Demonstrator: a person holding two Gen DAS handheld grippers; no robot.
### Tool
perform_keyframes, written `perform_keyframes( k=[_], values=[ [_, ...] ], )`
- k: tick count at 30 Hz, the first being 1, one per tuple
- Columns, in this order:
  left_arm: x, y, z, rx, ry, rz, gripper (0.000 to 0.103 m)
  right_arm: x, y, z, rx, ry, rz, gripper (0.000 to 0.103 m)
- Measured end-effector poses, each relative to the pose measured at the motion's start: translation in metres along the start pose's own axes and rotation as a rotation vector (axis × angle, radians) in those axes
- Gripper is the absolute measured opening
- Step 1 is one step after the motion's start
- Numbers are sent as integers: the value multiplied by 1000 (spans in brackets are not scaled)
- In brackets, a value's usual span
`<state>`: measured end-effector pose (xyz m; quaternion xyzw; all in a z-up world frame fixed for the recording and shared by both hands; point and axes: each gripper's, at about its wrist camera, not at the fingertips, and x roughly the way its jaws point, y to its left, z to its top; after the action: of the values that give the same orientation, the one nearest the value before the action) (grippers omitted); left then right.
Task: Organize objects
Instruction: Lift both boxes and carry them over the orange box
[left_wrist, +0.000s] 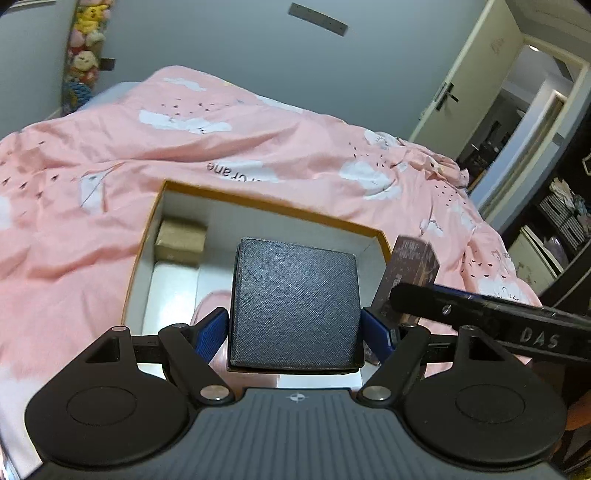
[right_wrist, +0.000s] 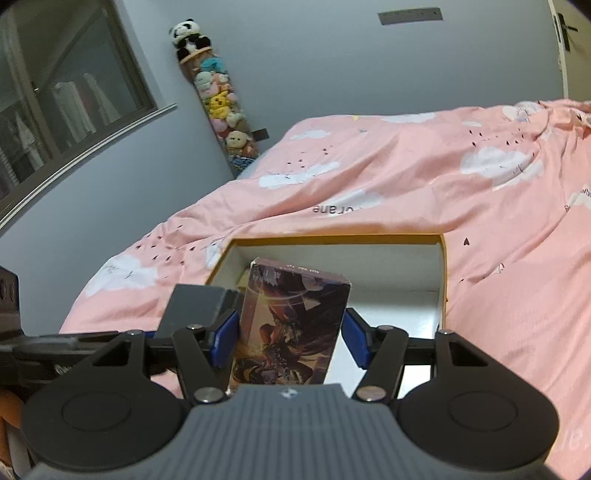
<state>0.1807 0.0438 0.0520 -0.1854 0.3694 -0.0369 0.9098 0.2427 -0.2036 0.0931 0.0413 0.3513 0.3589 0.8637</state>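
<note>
My left gripper (left_wrist: 294, 332) is shut on a black textured square box (left_wrist: 295, 299) and holds it over the open orange-rimmed white tray box (left_wrist: 258, 203) on the bed. A small tan cardboard box (left_wrist: 181, 240) lies in the tray's far left corner. My right gripper (right_wrist: 290, 341) is shut on a dark illustrated card box (right_wrist: 291, 325), held upright over the same tray (right_wrist: 332, 239). The black box (right_wrist: 199, 306) shows to its left in the right wrist view; the card box (left_wrist: 410, 266) and the right gripper's arm show at right in the left wrist view.
A rumpled pink duvet with white clouds (left_wrist: 258, 140) covers the bed around the tray. A column of plush toys (right_wrist: 218, 103) hangs on the grey wall. An open door (left_wrist: 517, 110) and dark shelving (left_wrist: 565, 221) stand to the right.
</note>
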Motion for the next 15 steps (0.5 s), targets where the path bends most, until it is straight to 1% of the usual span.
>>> perform_keyframes(
  k=[4,5,9,15],
  values=[
    [28,5,25,9,29,4,89,25,-15,9,9,23,-41,63],
    [39,7,31,10,49,4,89,31,-18,11,17,29,-43,63],
    [75,12,41,3,107,12,89,54,-36,18,65,52,-31,63],
    [126,25,49,-13,168,64,89,90,-54,21,92,105,-52,63]
  ],
)
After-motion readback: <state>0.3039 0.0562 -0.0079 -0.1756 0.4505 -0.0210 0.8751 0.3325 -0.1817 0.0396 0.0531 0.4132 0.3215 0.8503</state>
